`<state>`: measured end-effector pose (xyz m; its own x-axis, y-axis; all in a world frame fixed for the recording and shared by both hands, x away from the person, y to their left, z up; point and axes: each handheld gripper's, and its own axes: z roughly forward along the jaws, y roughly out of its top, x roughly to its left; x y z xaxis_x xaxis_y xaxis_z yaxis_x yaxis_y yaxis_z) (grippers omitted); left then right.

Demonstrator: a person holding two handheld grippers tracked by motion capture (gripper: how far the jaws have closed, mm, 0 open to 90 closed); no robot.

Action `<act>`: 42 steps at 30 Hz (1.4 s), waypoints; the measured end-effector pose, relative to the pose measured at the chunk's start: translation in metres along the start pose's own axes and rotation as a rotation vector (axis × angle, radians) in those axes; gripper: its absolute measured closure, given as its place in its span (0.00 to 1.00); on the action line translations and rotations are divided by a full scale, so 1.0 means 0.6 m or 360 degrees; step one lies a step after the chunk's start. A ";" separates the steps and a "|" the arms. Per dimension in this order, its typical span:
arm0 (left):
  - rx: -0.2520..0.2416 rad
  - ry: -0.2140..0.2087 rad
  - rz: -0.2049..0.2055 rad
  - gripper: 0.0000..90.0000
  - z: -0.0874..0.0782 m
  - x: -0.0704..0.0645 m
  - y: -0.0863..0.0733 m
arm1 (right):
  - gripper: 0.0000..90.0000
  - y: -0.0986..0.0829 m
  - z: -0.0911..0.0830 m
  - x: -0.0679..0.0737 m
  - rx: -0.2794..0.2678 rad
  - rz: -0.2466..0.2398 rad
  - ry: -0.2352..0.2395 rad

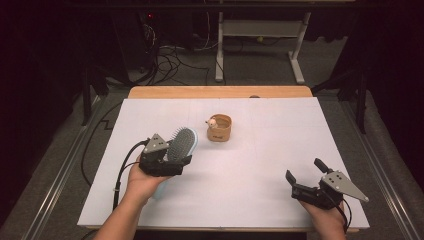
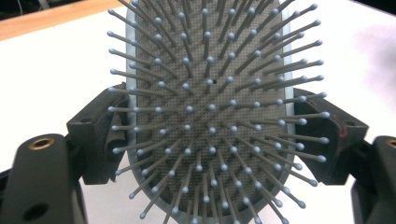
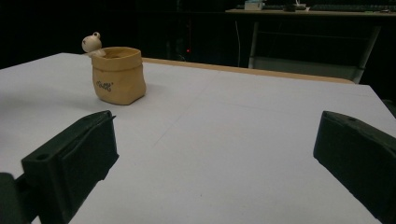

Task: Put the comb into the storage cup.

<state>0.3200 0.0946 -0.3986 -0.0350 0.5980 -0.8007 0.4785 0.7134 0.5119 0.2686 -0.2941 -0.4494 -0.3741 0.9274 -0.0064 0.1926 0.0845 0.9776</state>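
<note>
The tan pot (image 3: 117, 75) bears small dark lettering, too blurred to read.

White-covered table (image 1: 260, 165) with a bare wooden strip along its far edge. A tan pouch-shaped holder (image 1: 220, 128) stands on it, mid-table.

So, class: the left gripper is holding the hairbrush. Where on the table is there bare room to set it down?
The widest bare patch lies between the left gripper with its hairbrush, the tan pot and the open right gripper. The white table is also bare right of the pot and behind it up to the wooden edge. Only the space between brush and pot is tight.
</note>
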 end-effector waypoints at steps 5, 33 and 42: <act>-0.0026 -0.0061 -0.0045 0.23 -0.005 0.000 0.001 | 0.00 0.000 0.000 0.001 -0.0004 -0.0001 0.0003; -0.0217 -0.0363 -0.0083 0.23 -0.019 -0.013 -0.014 | 0.00 0.001 -0.001 0.002 -0.0010 -0.0016 0.0001; -0.0213 -0.0414 -0.0056 0.23 -0.024 0.000 -0.031 | 0.00 0.002 0.000 0.004 -0.0010 -0.0025 0.0005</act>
<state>0.2986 0.0865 -0.4035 0.1851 0.4705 -0.8628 0.3607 0.7841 0.5050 0.2678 -0.2915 -0.4486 -0.3800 0.9248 -0.0211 0.1811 0.0968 0.9787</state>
